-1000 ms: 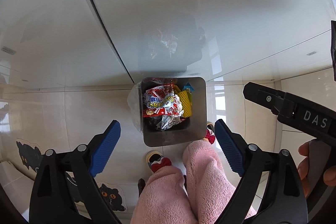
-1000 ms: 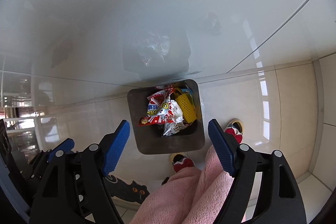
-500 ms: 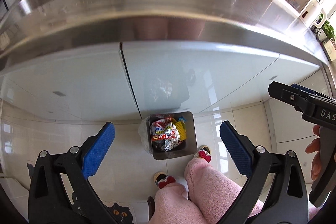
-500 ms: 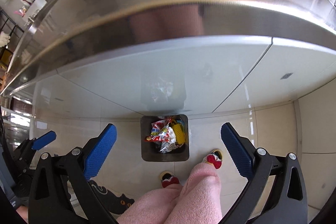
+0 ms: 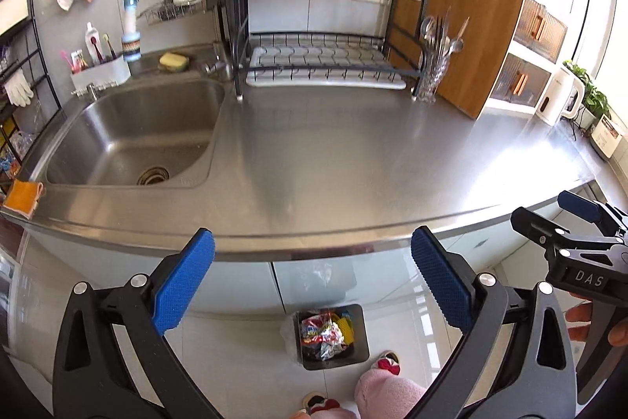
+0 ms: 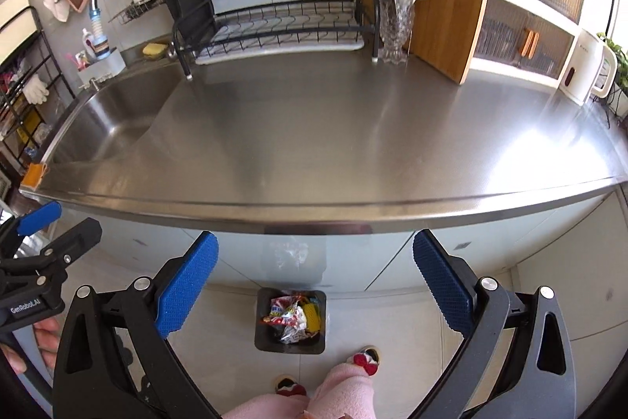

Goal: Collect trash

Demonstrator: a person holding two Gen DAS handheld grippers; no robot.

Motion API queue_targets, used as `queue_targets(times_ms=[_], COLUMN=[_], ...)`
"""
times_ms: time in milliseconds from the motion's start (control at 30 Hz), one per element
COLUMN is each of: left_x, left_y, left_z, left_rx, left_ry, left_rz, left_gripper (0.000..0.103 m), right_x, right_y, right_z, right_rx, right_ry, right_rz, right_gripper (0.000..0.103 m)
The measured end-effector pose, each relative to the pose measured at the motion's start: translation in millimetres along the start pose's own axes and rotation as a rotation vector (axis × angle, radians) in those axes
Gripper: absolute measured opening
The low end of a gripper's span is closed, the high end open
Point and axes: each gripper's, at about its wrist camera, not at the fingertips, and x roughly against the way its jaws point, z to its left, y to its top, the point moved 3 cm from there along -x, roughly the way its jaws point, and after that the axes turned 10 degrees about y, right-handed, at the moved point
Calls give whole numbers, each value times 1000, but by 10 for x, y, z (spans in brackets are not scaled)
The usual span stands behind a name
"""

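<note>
Jaws first: both sets are spread wide with nothing between the blue pads, and they've just been opening that last bit over the past second. Left gripper (image 5: 313, 275) and right gripper (image 6: 315, 277) both hang out past the front edge of the steel countertop (image 5: 353, 160), tilted down, and each one peeks into the other's view at the side, with fingers wrapped round the handles. Straight down between the jaws sits the trash bin (image 5: 332, 336) on the pale tile floor, right up against the glossy cabinet doors under the counter, stuffed with crumpled snack wrappers (image 6: 289, 319), red and white with a yellow bit beside them. Pink fuzzy trouser legs and slippers with red bows stand just behind it. Big change from a second ago: back then the bin filled the middle of both views and all you got was cabinet door and floor, half a second ago the counter lip had crept in at the top, and now the whole kitchen is there and the bin looks small and far below. Further out: sink (image 5: 129, 140) on the left with its curved tap, yellow sponge behind it, black dish rack (image 5: 325, 61), glass holder of cutlery (image 6: 394, 22), and a wooden board (image 5: 463, 14) leaning at the wall.
</note>
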Motion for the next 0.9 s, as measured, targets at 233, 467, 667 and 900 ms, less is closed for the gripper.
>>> queue_targets(times_ms=[233,467,667,900], left_x=[649,984,1103,1104], left_y=[304,490,580,593], left_z=[28,88,102,91], left_rx=[27,43,54,49], left_ry=[9,20,26,28], left_rz=[-126,-201,-231,-229], left_gripper=[95,95,95,95], right_x=[654,1131,1313,1342], right_y=[332,556,633,651], right_z=[90,150,193,237], right_rx=[11,23,29,25], right_ry=[-34,-55,-53,-37], right_rz=[-117,-244,-294,-305], right_gripper=[100,100,100,100])
